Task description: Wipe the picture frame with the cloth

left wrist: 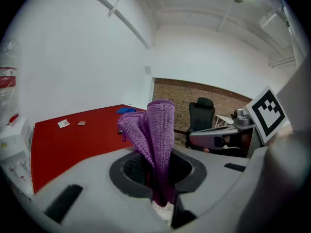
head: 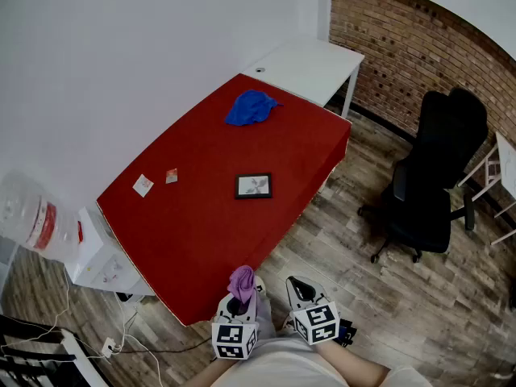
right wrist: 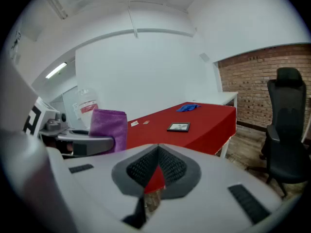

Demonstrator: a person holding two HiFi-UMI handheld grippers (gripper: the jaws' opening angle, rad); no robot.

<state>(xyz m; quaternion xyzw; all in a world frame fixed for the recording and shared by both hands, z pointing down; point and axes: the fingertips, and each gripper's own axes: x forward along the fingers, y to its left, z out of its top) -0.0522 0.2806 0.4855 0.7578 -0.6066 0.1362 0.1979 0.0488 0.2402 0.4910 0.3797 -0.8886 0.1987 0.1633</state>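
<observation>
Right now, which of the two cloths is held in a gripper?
The purple cloth, clamped in the left gripper; the blue cloth lies on the table.

Purple cloth: soft microfibre, fine looped pile, matt.
Left gripper, right gripper: smooth matt grey plastic shells. Jaws faced with dark pads, fine cross-hatch grip texture.
Table: red cloth cover, matt, smooth, barely creased.
Picture frame: dark, smooth border; material cannot tell.
Blue cloth: soft fabric, crumpled.
Floor: wood-look planks, grey-brown grain, low sheen.
Brick wall: rough, matt, red-brown.
</observation>
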